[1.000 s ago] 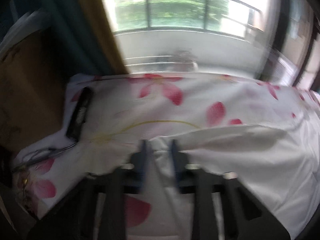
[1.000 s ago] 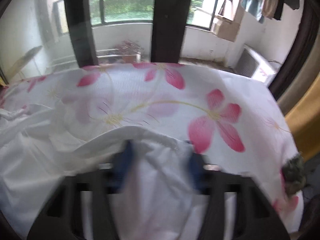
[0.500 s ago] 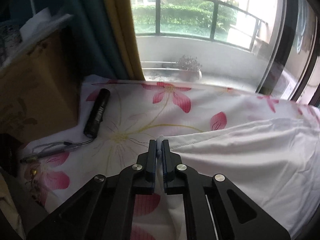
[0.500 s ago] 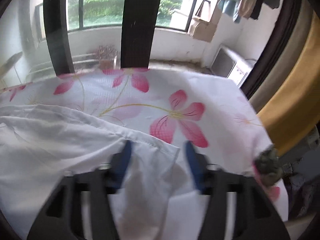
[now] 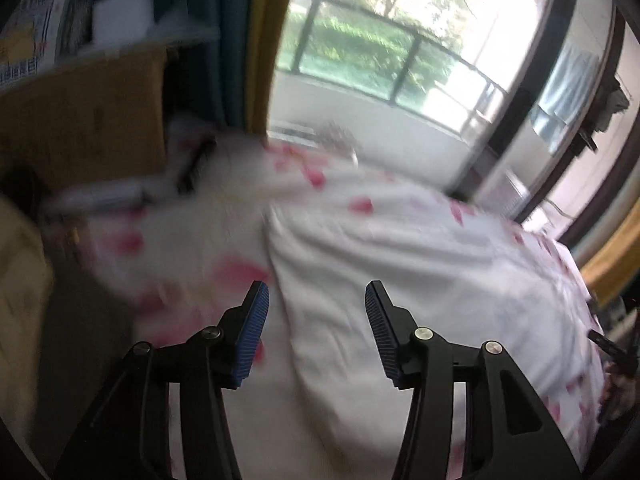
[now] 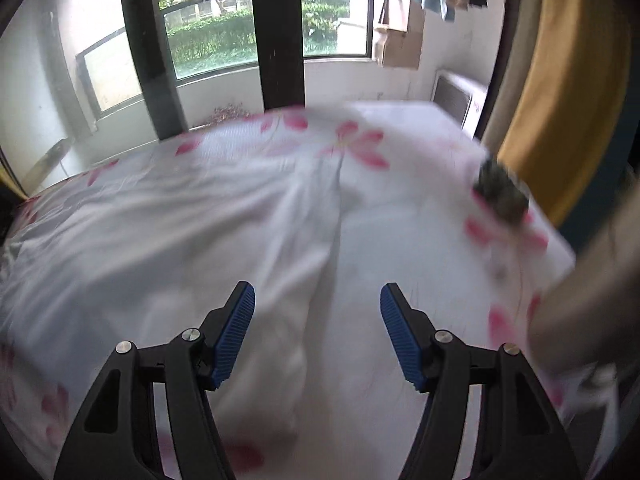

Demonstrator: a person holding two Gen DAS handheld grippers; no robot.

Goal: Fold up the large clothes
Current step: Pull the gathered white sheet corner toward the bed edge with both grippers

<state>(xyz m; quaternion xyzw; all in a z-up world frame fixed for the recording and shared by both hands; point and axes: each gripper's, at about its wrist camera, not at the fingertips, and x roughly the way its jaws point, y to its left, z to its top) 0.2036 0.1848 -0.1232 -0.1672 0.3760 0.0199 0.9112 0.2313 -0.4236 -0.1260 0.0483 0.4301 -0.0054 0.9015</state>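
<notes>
Now both tongs stood open with nothing between their pads. The left tongs [image 5: 316, 300] had just been opening, and their blue pads [image 5: 254, 332] hung apart above the white garment [image 5: 380, 264], clear of the cloth. The right tongs [image 6: 316, 304] gaped a little wider, also above the white garment [image 6: 200, 240], with no fabric caught between the pads.

The garment lay spread on the flowered bedsheet [image 5: 360, 204], straight ahead of both tongs and running away from them. In the left view its near left edge ran just ahead of the left pad, with bare flowered sheet to the left of that edge. In the right view a long crease or folded edge ran forward from between the pads toward the window [image 6: 212, 40].

Ahead and to the left of the left tongs, a dark flashlight [image 5: 196, 166] lay on the sheet near a cardboard box [image 5: 80, 120], both blurred. Ahead and to the right of the right tongs, a small dark grey lump [image 6: 500, 196] sat near the bed's right edge, beside a yellow curtain [image 6: 560, 100]. At the right border of that view a blurred arm [image 6: 580, 300] intruded. Otherwise the sheet around the garment was open.
</notes>
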